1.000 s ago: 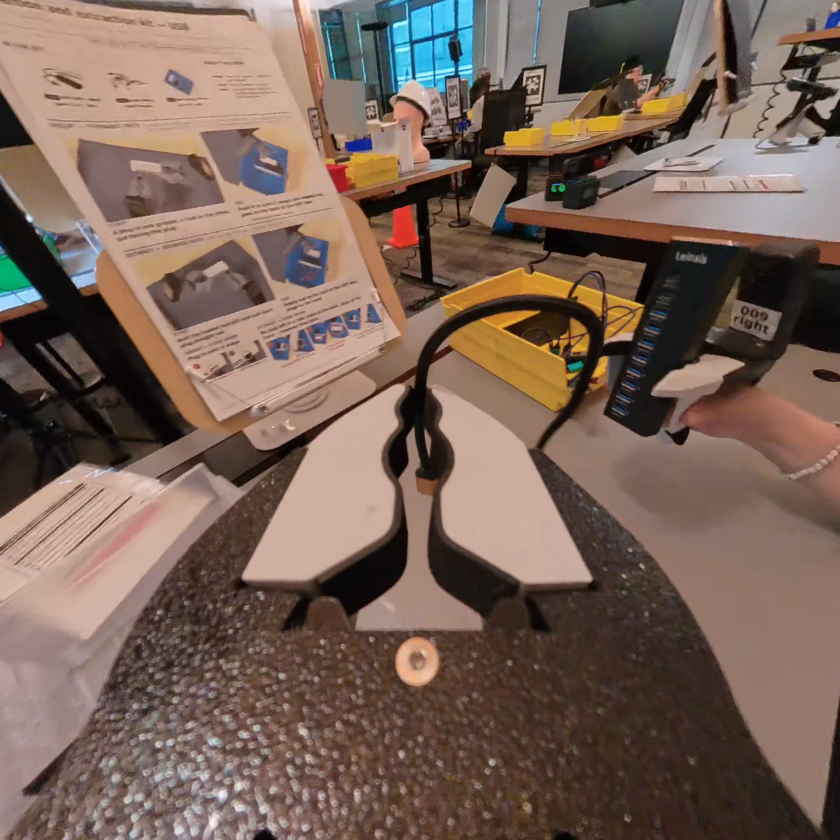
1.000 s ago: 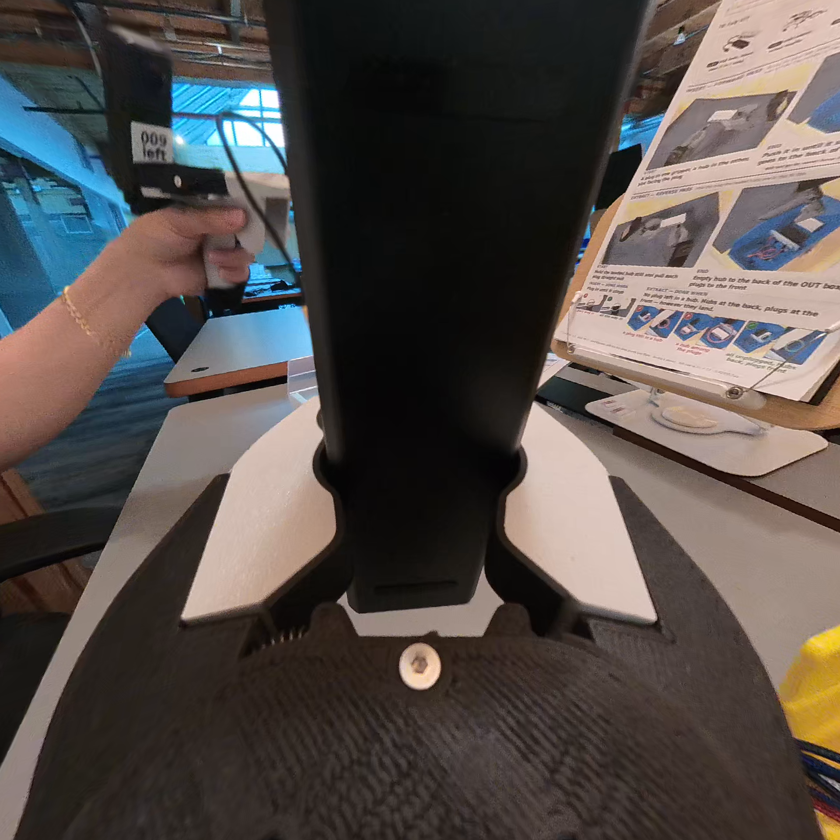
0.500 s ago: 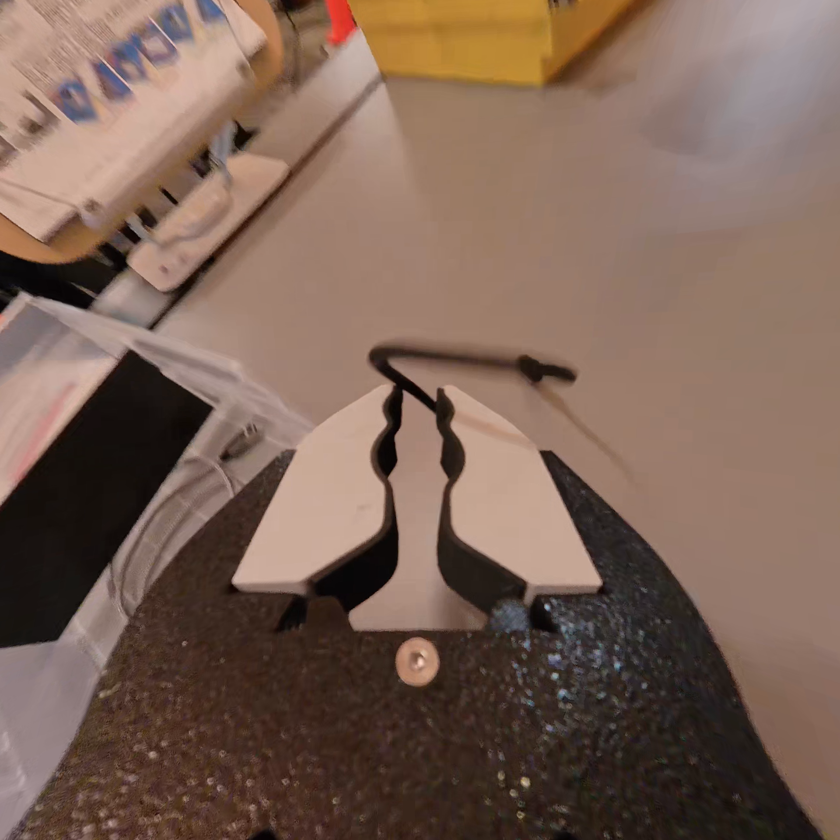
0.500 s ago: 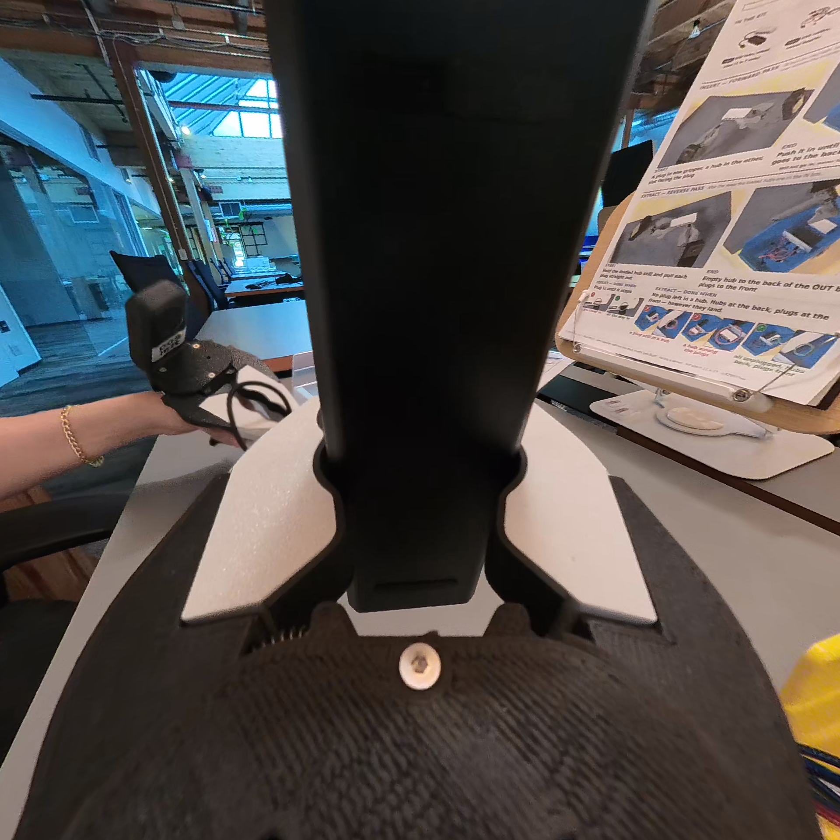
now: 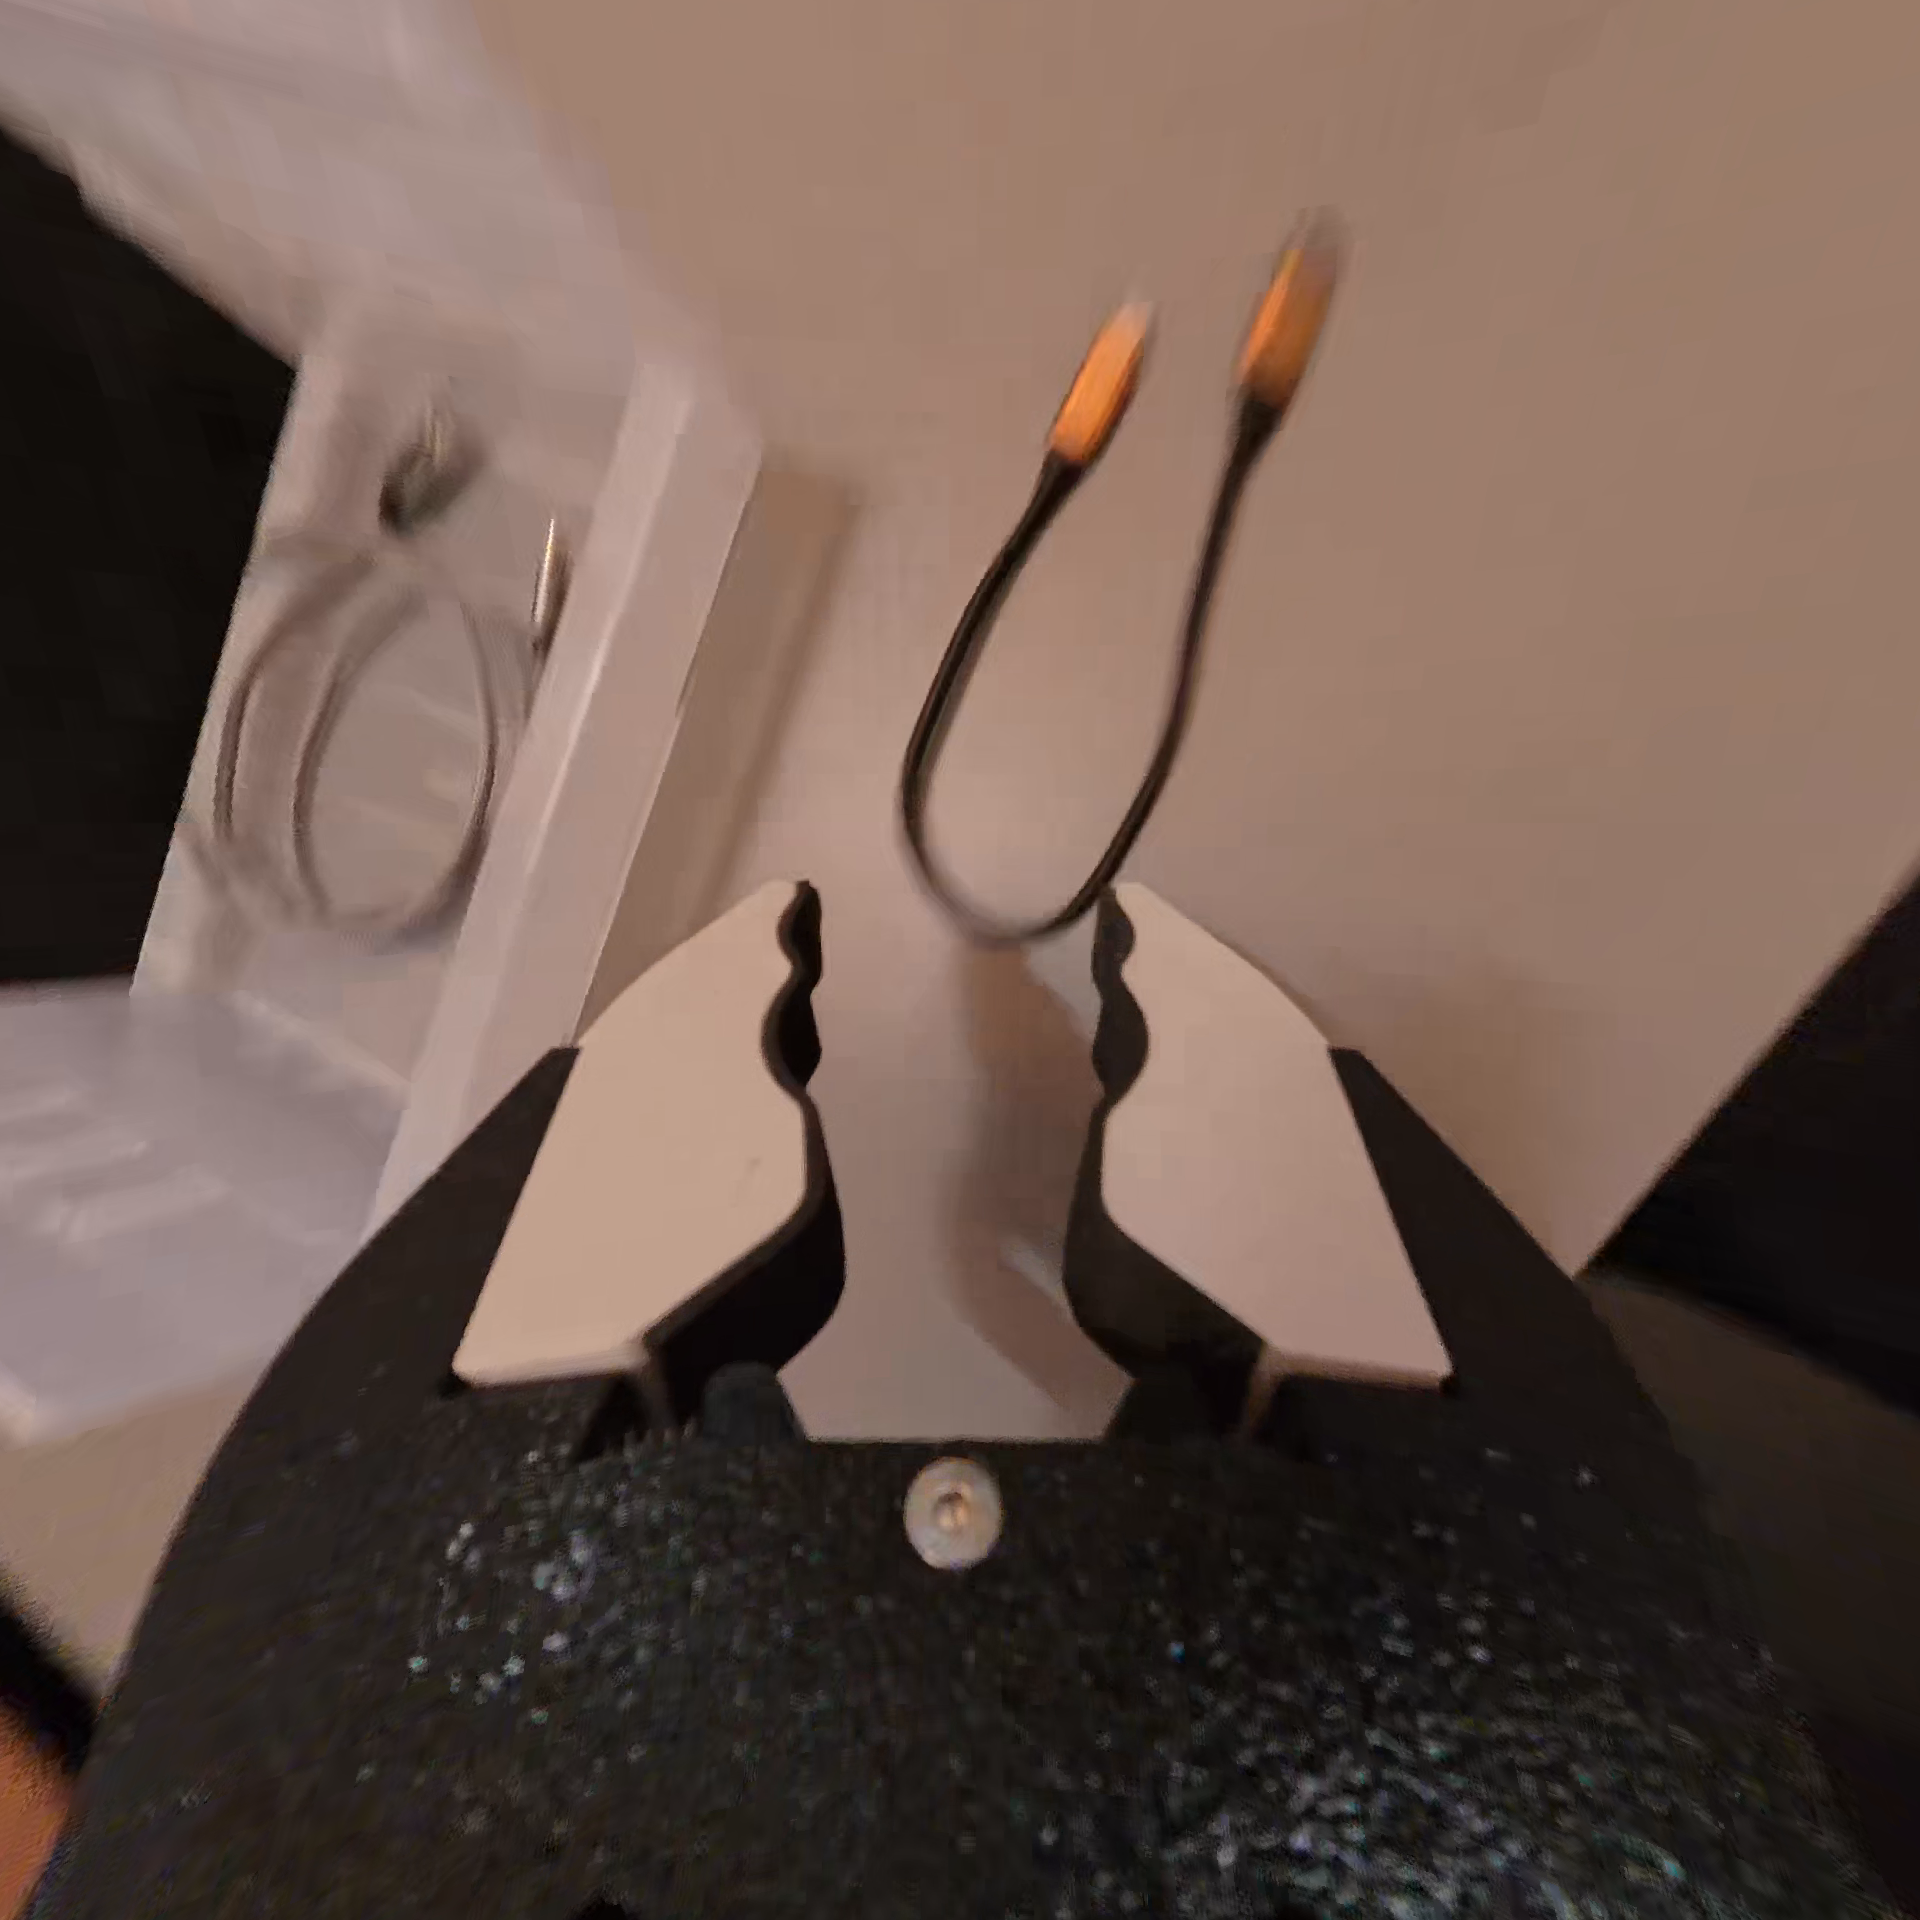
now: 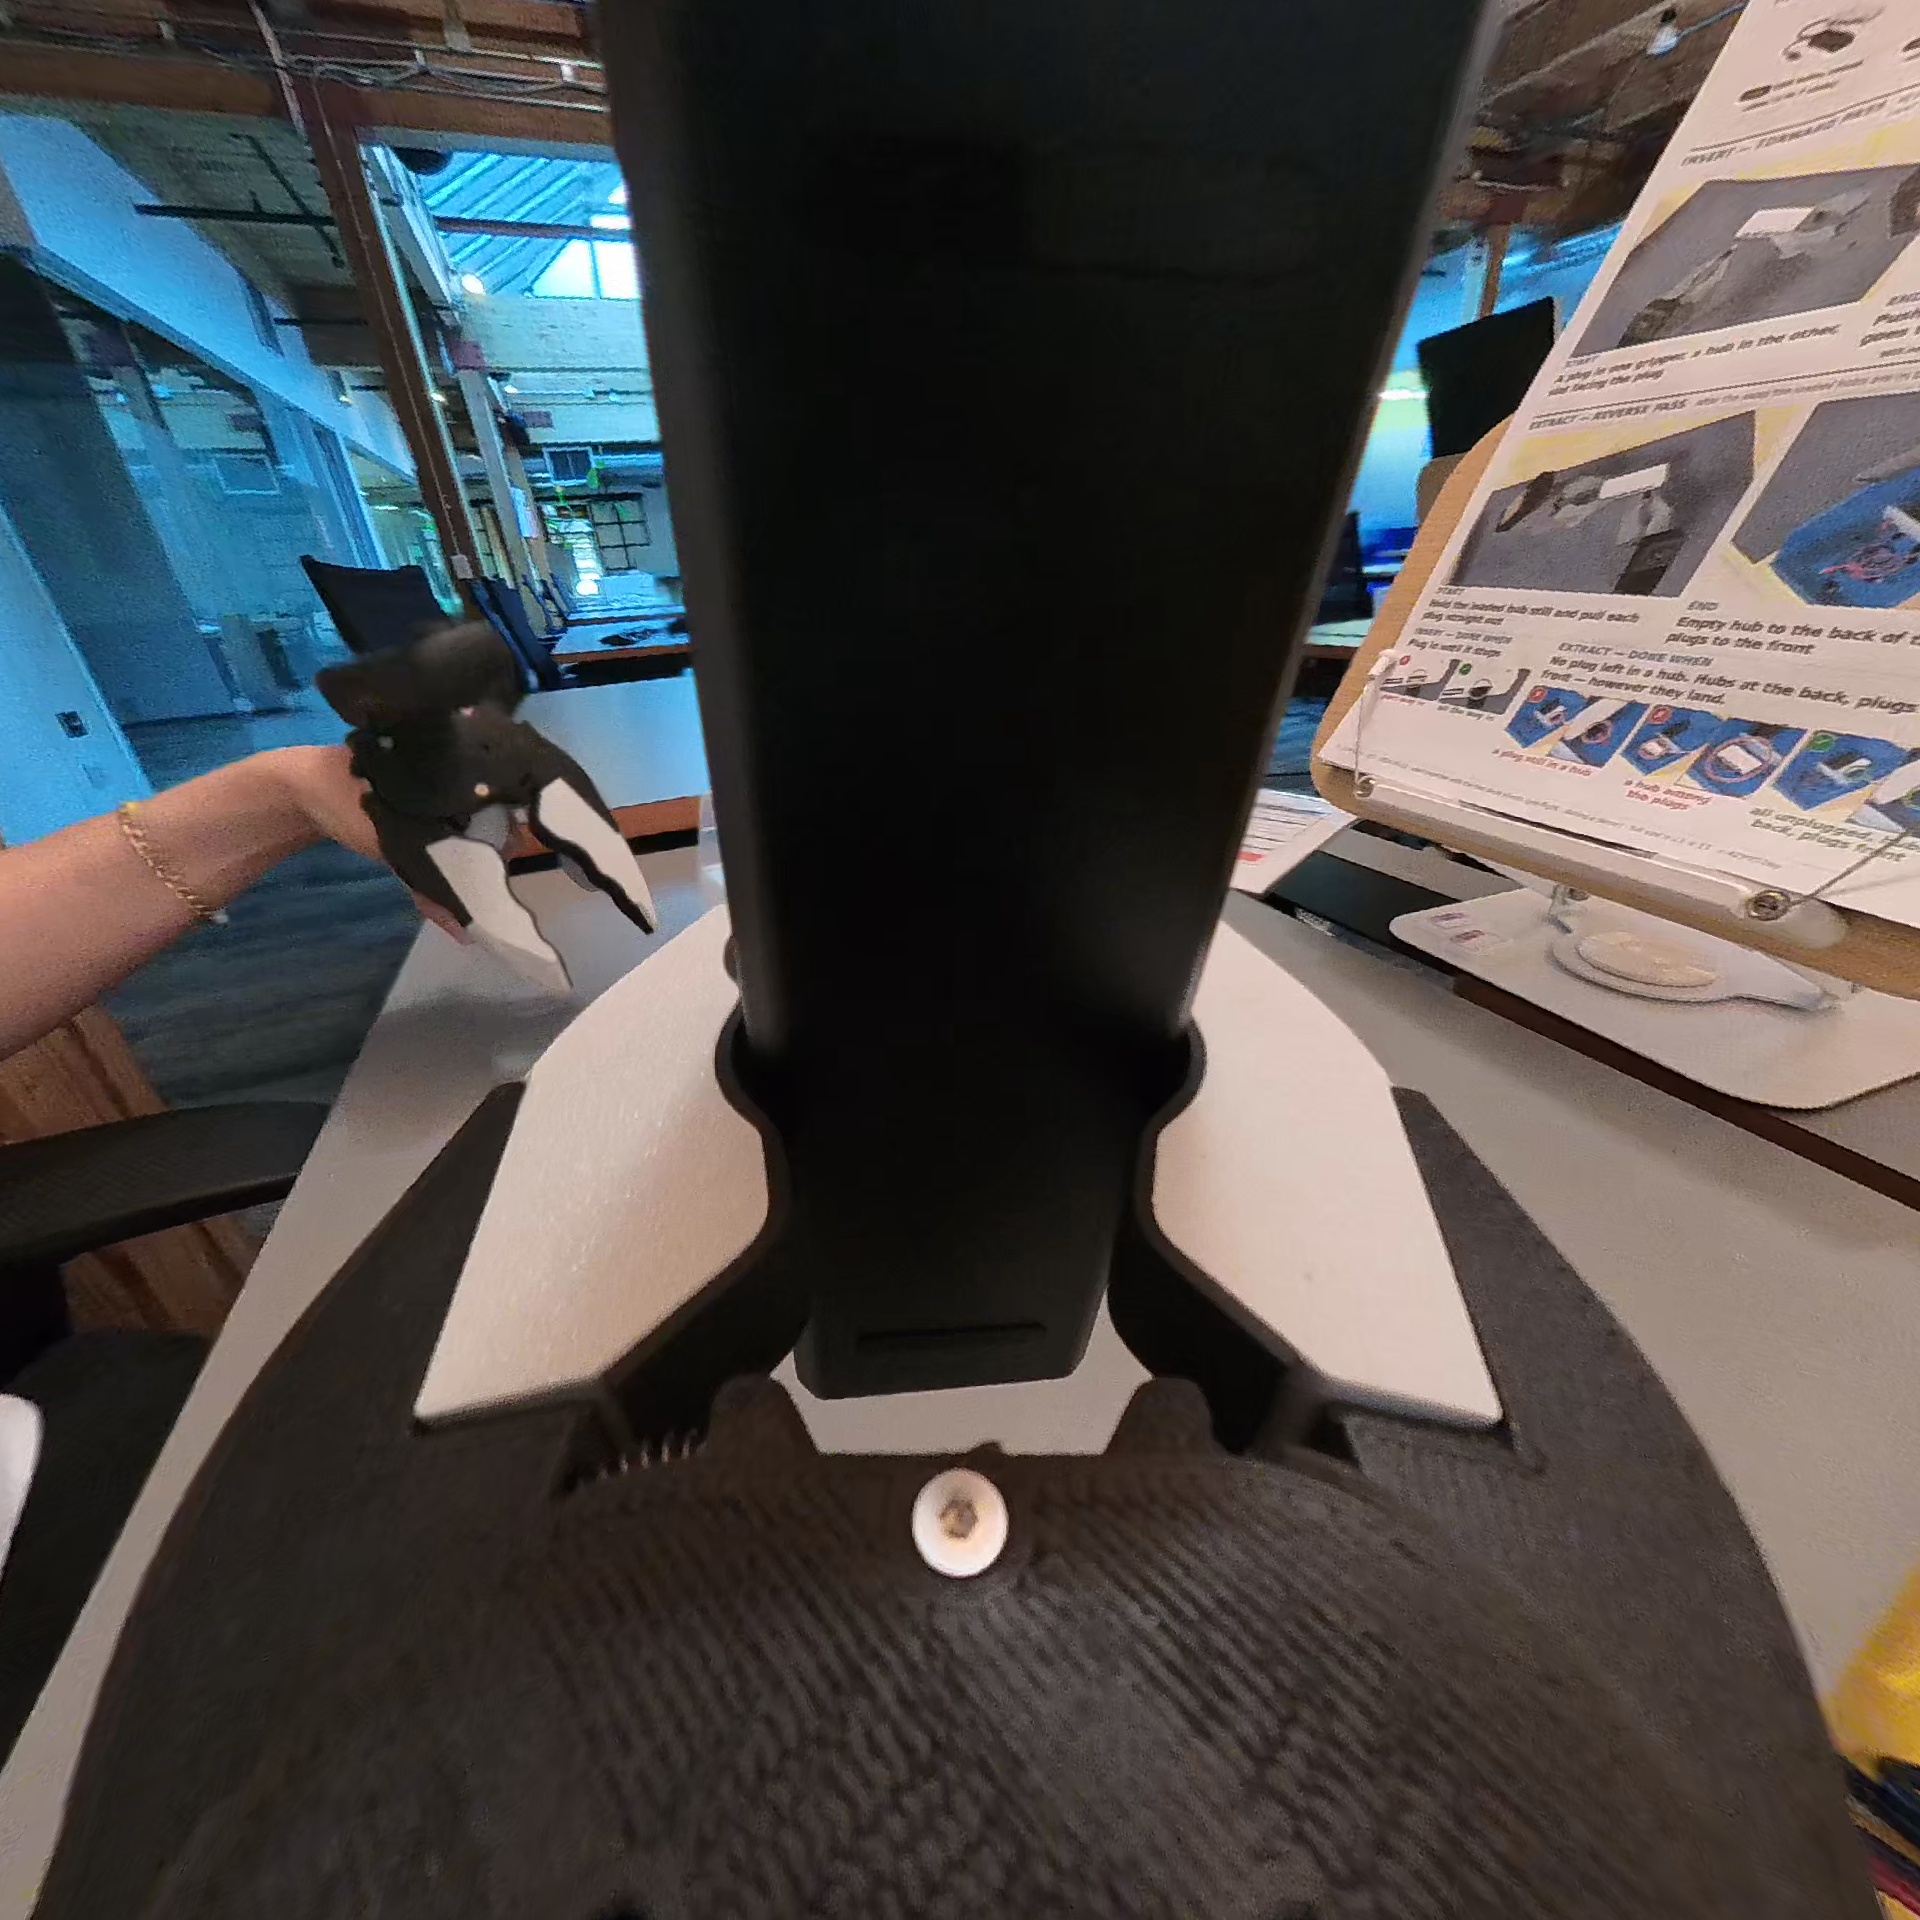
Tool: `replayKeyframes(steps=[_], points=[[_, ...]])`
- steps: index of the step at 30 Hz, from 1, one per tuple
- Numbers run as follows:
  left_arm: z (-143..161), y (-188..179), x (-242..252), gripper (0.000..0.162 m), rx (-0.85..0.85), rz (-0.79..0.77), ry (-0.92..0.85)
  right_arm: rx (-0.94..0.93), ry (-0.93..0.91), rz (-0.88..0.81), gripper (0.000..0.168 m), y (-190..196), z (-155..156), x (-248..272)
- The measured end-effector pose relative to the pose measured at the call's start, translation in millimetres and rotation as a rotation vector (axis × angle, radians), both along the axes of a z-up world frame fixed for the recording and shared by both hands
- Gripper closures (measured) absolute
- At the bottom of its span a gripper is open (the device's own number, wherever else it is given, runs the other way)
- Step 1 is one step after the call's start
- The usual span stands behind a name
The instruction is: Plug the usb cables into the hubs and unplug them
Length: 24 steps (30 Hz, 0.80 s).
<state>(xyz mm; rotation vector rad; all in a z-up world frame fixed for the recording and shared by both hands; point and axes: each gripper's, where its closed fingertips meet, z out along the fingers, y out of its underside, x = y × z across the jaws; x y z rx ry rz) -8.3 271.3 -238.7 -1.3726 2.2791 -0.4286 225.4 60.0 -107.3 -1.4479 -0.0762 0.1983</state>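
A short black USB cable (image 5: pixel 966 727) with two orange-tinted plugs lies in a U on the grey table, just ahead of my left gripper (image 5: pixel 956 914). The left gripper is open and empty, tilted down over the table. It also shows far left in the right wrist view (image 6: pixel 582 935), open above the table edge. My right gripper (image 6: pixel 961 997) is shut on a tall black USB hub (image 6: pixel 1018 520), held upright, which fills the middle of that view.
A clear plastic bag with a coiled grey cable (image 5: pixel 364 727) lies left of the black cable. An instruction sheet on a wooden stand (image 6: pixel 1683 582) stands at the right. A yellow bin corner (image 6: pixel 1881 1704) is at the lower right. The table's edge (image 5: pixel 1714 1091) is near on the right. There is about 35 centimeters between the tips of the two grippers.
My left gripper swung down to the table, opened and let go of the black cable, which now lies on the table. The right gripper keeps the hub still.
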Motion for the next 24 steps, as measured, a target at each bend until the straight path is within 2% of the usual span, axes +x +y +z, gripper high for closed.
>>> replayKeyframes(steps=[3,6,8,13,15,17,19,24], points=[[17,-67,30,0.121,-0.145,-0.175,-0.127,0.022,0.02,0.077,0.094,1,-2,-10],[-2,-90,54,0.128,-0.034,-0.272,-0.117,0.035,0.046,0.204,0.094,1,-5,-27],[-14,-102,66,0.133,-0.033,-0.331,-0.122,0.051,0.078,0.291,0.094,-2,-4,-38],[-35,-118,79,0.132,-0.089,-0.419,-0.102,0.124,0.169,0.47,0.094,-15,5,-53],[-45,-119,78,0.131,-0.109,-0.413,-0.063,0.155,0.194,0.523,0.094,-20,8,-56],[-46,-119,83,0.137,-0.139,-0.379,-0.084,0.182,0.216,0.56,0.094,-24,11,-57],[-47,-115,88,0.147,-0.132,-0.345,-0.108,0.205,0.229,0.585,0.094,-27,13,-58],[-47,-114,91,0.149,-0.196,-0.312,-0.146,0.189,0.215,0.571,0.095,-25,12,-58]])
